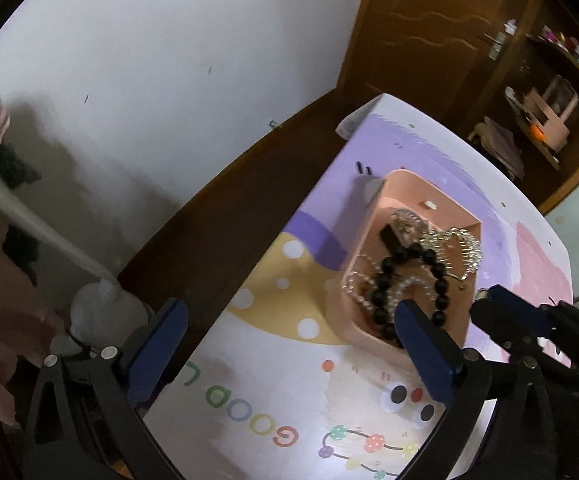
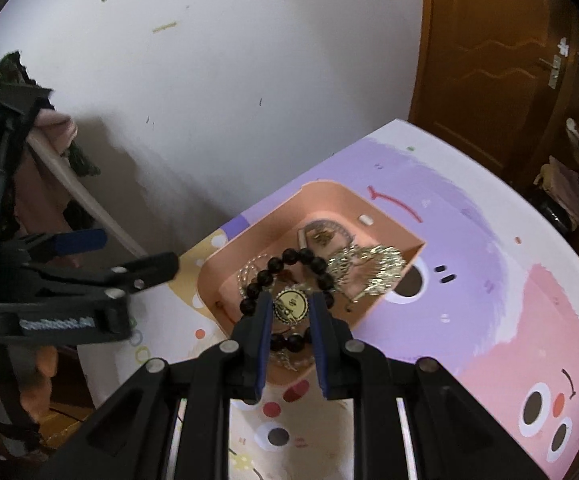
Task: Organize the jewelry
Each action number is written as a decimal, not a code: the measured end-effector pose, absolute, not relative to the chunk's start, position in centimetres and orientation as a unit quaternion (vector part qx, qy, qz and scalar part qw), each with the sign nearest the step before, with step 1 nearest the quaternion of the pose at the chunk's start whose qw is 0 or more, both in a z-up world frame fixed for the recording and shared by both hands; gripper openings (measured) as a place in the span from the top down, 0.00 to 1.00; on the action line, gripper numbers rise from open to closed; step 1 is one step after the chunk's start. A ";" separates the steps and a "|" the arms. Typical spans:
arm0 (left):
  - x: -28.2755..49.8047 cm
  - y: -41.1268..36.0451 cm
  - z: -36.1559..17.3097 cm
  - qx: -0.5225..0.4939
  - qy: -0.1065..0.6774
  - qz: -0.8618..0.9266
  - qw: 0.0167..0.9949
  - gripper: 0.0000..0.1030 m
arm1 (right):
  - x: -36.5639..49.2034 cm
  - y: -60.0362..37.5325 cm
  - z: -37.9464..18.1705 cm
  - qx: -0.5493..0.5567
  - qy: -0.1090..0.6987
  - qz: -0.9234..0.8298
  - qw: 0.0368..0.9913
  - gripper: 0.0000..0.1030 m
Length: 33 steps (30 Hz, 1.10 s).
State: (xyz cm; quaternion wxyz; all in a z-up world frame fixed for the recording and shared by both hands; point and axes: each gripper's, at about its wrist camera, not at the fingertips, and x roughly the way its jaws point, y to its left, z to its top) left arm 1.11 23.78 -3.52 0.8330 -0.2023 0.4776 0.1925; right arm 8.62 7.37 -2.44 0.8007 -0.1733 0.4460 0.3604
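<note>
**Two grippers hovering at a pink tray of jewelry**

Left wrist view: The left gripper (image 1: 289, 320) is holding its jaws spread wide, with nothing between them. One blue pad is hanging over the dark strip beside the tabletop (image 1: 273, 392), which is covered in a pastel cartoon print; the other is overlapping the near corner of the pink tray (image 1: 353, 304). Inside the tray, a black bead bracelet (image 1: 385, 280) is lying tangled with silver chains (image 1: 453, 244), too jumbled to separate piece by piece. The right gripper (image 1: 485, 296) is entering from the right edge, mostly cut off, its tip blurred.

Right wrist view: The right gripper (image 2: 289, 304) is holding its jaws narrow around a round gold pendant (image 2: 290, 304); whether the pads are actually pressing it is hard to tell. The bracelet (image 2: 289, 258) is curving around behind the pendant, partly hidden by the fingers. The tray (image 2: 329, 200) is sitting on the tabletop (image 2: 489, 280). The left gripper (image 2: 121, 256) is showing at the left, blurred, beside a person's fingers (image 2: 45, 360) in shadow.
</note>
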 end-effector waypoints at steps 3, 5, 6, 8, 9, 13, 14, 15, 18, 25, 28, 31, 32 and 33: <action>1.1 23.9 -3.9 -0.206 0.482 0.198 0.829 0.01 | 8.9 8.3 -3.8 -0.177 0.454 0.359 0.796 0.82; 1.1 23.9 -4.1 -0.205 0.481 0.198 0.829 0.01 | 9.2 8.7 -4.6 -0.175 0.461 0.359 0.793 0.82; 1.1 23.9 -4.1 -0.205 0.481 0.198 0.829 0.01 | 9.3 8.9 -4.9 -0.174 0.464 0.359 0.791 0.82; 1.1 23.9 -4.1 -0.203 0.479 0.199 0.830 0.01 | 9.7 9.2 -5.6 -0.170 0.471 0.358 0.788 0.82; 1.1 23.9 -4.0 -0.203 0.478 0.199 0.831 0.01 | 9.7 9.3 -5.7 -0.168 0.473 0.359 0.787 0.82; 1.1 23.7 -3.9 -0.201 0.477 0.198 0.832 0.01 | 9.8 9.2 -5.9 -0.158 0.482 0.359 0.783 0.81; 1.1 23.7 -3.8 -0.201 0.477 0.198 0.833 0.01 | 9.9 9.1 -5.9 -0.157 0.483 0.358 0.784 0.80; 1.1 23.6 -3.8 -0.201 0.476 0.197 0.833 0.01 | 9.8 8.9 -5.8 -0.155 0.482 0.357 0.785 0.79; 1.1 23.1 -3.5 -0.196 0.476 0.196 0.835 0.01 | 9.7 8.4 -5.3 -0.149 0.476 0.361 0.788 0.76; 0.9 21.5 -2.4 -0.182 0.473 0.181 0.843 0.01 | 8.9 6.3 -3.8 -0.140 0.470 0.338 0.803 0.75; 0.9 20.1 -1.8 -0.173 0.472 0.166 0.848 0.01 | 8.3 4.3 -3.1 -0.132 0.471 0.315 0.813 0.75; 0.8 18.1 -1.0 -0.157 0.469 0.147 0.857 0.01 | 7.6 1.4 -2.4 -0.109 0.480 0.287 0.822 0.74; 0.7 17.4 -0.9 -0.152 0.468 0.141 0.859 0.01 | 7.3 0.6 -2.3 -0.100 0.481 0.278 0.825 0.72; 0.7 16.6 -0.7 -0.147 0.468 0.134 0.861 0.01 | 7.0 -0.5 -2.0 -0.091 0.482 0.268 0.829 0.66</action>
